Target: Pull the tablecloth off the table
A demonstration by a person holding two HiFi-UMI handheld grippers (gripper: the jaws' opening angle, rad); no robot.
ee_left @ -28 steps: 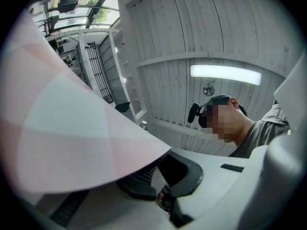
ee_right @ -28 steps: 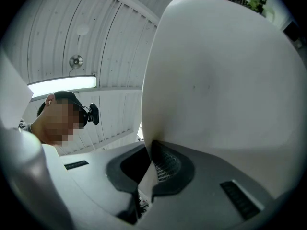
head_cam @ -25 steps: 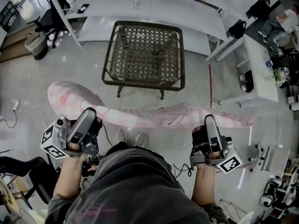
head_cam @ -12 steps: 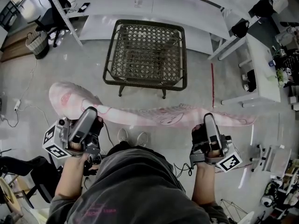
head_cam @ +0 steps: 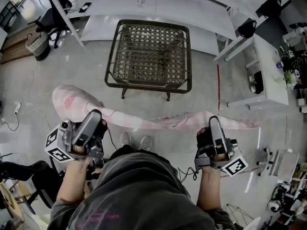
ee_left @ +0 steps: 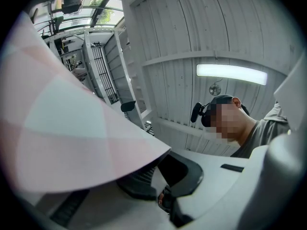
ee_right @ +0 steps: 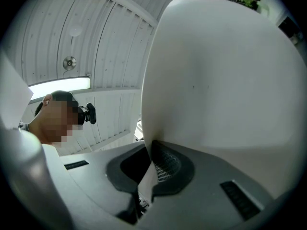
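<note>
well, readable writing is scarce: the faint pink print on the person's grey shirt [head_cam: 139, 190] is too small to make out, and the cubes on the grippers carry only black-and-white square markers, one [head_cam: 55, 145] behind the left jaws and one [head_cam: 235, 166] behind the right.

the left gripper [head_cam: 96, 115] has its jaws closed tight on the tablecloth [head_cam: 158, 121]. in the left gripper view the dark ribbed pads [ee_left: 139, 181] of that gripper [ee_left: 160, 174] pinch an edge of the cloth [ee_left: 72, 128], which fans up and out to the left of the jaws as a pale sheet with pink and white checks.

the right gripper [head_cam: 213, 120] is likewise clamped on the cloth. in the right gripper view a thin fold runs down into the slot between the jaws [ee_right: 151, 169], and above and to the right of them the fabric [ee_right: 220, 80] billows as a broad whitish sheet.

from the head view the tablecloth is off the table [head_cam: 148, 24]. it hangs as a long twisted pink band strung between the two pairs of jaws, bulging into a rounded lump outside the left jaws and tapering to a point outside the right ones. the dark lattice-top table stands bare on the floor, well beyond both jaws. a ceiling strip light [ee_left: 231, 74] shows past the left jaws.
</note>
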